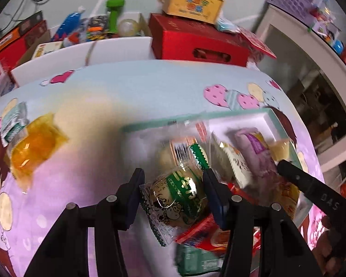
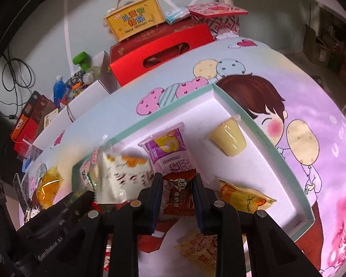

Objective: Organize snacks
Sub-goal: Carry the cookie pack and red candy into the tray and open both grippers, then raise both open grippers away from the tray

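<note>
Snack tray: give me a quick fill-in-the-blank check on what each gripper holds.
1. The left gripper grips a packet printed green and ____.
2. The right gripper grips a ____ candy packet.
3. The pale yellow jelly cup lies inside the ____ tray.

Missing words: gold; brown; teal-rimmed

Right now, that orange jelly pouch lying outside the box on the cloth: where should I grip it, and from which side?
Grip the orange jelly pouch by its flat sealed edge, coming from above. It lies flat on the cartoon tablecloth, apart from the box; the bulging middle looks slippery. Both hand-held grippers already carry snacks.
</note>
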